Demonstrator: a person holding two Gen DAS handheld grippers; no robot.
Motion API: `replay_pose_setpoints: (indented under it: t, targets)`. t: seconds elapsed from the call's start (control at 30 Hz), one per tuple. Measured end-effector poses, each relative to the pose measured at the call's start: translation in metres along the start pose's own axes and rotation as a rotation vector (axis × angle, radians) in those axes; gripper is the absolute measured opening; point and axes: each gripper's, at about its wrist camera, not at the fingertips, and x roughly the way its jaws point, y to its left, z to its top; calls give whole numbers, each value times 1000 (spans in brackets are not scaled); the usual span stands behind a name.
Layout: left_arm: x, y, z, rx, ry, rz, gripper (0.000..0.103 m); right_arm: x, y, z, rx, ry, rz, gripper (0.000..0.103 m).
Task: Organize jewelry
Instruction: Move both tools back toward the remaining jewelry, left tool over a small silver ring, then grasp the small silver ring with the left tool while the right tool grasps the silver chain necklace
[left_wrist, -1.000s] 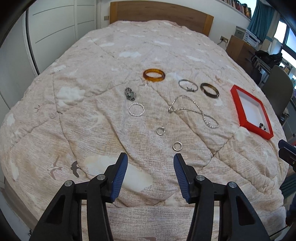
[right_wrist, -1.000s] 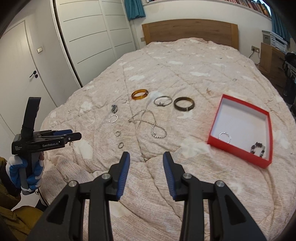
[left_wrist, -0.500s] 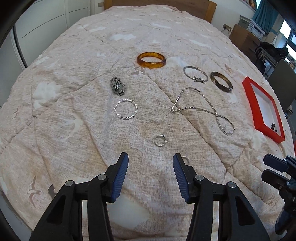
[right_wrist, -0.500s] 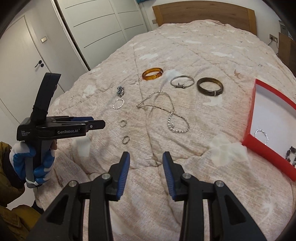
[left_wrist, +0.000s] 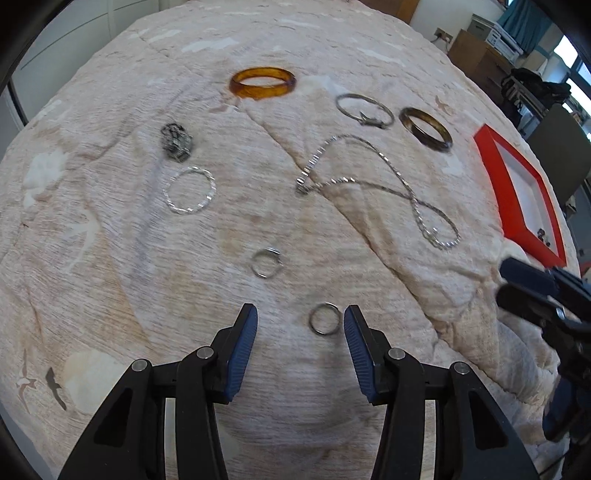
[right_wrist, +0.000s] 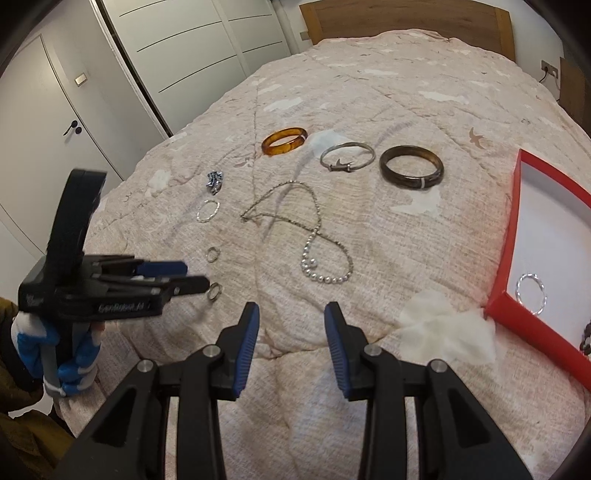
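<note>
Our left gripper (left_wrist: 300, 325) has its fingers spread around the ring (left_wrist: 324, 318) on the bed (left_wrist: 110, 258). The ring looks light, stiff and slippery; we pinch across its rim. Our right gripper (right_wrist: 291, 325) hangs with fingers spread, empty.

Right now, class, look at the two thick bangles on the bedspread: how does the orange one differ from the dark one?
The amber bangle is translucent orange; the dark bangle is opaque brown-black. The amber bangle lies farther from the red box, the dark bangle nearer it. The dark bangle looks slightly wider across. Both lie flat, untouched.
</note>
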Motion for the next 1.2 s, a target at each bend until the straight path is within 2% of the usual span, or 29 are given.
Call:
replay_pose_setpoints:
  t: [0.13,0.43,0.53,0.77,1.0,1.03,1.07,1.13,1.2]
  targets:
    - [10,-9,-3,18,23,-3,48,6,-9,10,1,-5,3,35]
    - [26,-3,-2,2,51,-3,24,34,-16,38,-40,1,12,36]
    - [27,-4,-2,10,51,-2,20,42,-18,43,-43,4,16,36]
    - [29,-9,0,21,44,4,20,64,-18,56,-59,28,34,36]
    - [24,-4,-1,-1,38,-14,20,94,-14,59,-68,100,22,36]
    - [23,-4,-1,-2,37,-14,20,96,-14,59,-65,109,15,34]
    - [22,-3,-2,-3,36,-15,20,98,-14,57,-64,114,10,21]
    - [19,-3,-3,-5,32,-17,20,99,-17,55,-59,130,-6,6]
    - [16,-3,-4,-9,27,-21,20,96,-18,53,-51,136,-10,5]
